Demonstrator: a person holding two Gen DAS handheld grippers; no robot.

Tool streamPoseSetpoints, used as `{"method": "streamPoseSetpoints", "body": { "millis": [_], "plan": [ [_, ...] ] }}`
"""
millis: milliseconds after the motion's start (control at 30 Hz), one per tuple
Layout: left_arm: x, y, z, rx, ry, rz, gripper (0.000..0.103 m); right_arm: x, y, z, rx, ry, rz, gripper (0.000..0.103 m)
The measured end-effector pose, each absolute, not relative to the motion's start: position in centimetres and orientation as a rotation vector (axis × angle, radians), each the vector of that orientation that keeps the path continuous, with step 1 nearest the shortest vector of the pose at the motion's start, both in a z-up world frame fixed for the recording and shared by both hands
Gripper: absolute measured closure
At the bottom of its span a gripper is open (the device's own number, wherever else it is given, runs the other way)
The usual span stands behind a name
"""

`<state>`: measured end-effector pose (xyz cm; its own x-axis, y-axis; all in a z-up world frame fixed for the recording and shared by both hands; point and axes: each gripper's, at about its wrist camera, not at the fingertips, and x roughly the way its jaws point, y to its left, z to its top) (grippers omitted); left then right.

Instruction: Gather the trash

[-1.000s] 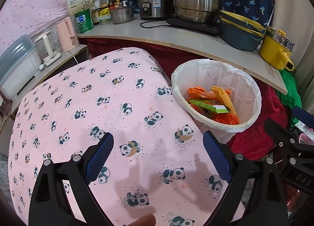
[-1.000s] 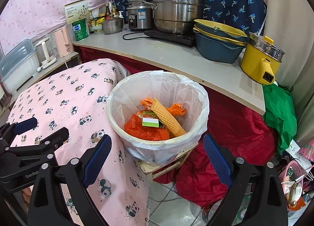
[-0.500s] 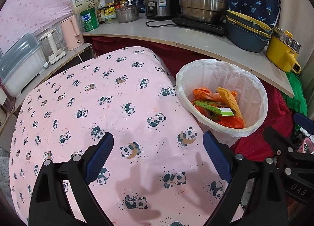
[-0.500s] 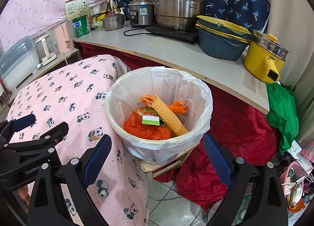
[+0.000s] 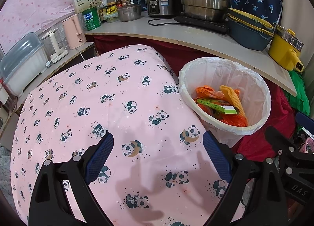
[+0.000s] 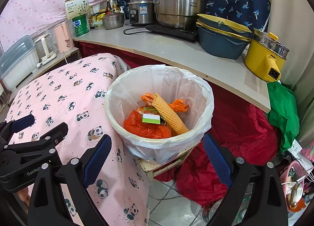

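- Left wrist view: left tool (image 5: pixel 158 147) gapes wide, empty, above the panda-cloth desk (image 5: pixel 117 98).
- Right tool (image 6: pixel 157 151) equally wide, empty, fronting the lined bin (image 6: pixel 208 96).
- Orange bags (image 6: pixel 143 125), green box (image 6: pixel 151 118) and yellow roll (image 6: pixel 168 116) sit inside.

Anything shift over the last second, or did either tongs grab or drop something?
Nothing grabbed or dropped. Both the left tongs and the right tongs stay open and empty; the views only drift slightly. In the trash bin the orange bag, green box and yellow roll lie as before. The panda cloth is unchanged.
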<state>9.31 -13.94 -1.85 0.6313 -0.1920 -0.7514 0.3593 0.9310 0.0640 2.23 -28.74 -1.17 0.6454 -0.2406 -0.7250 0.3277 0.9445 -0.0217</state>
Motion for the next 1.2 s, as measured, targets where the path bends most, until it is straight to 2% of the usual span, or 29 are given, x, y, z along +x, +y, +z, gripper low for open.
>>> {"method": "streamPoseSetpoints", "body": {
  "millis": [1200],
  "plan": [
    [8.72,-13.70,-1.86,0.220,0.829,-0.310,0.015,2.19,-28.77,-1.37,0.116,0.808,-0.322,0.013]
  ]
}}
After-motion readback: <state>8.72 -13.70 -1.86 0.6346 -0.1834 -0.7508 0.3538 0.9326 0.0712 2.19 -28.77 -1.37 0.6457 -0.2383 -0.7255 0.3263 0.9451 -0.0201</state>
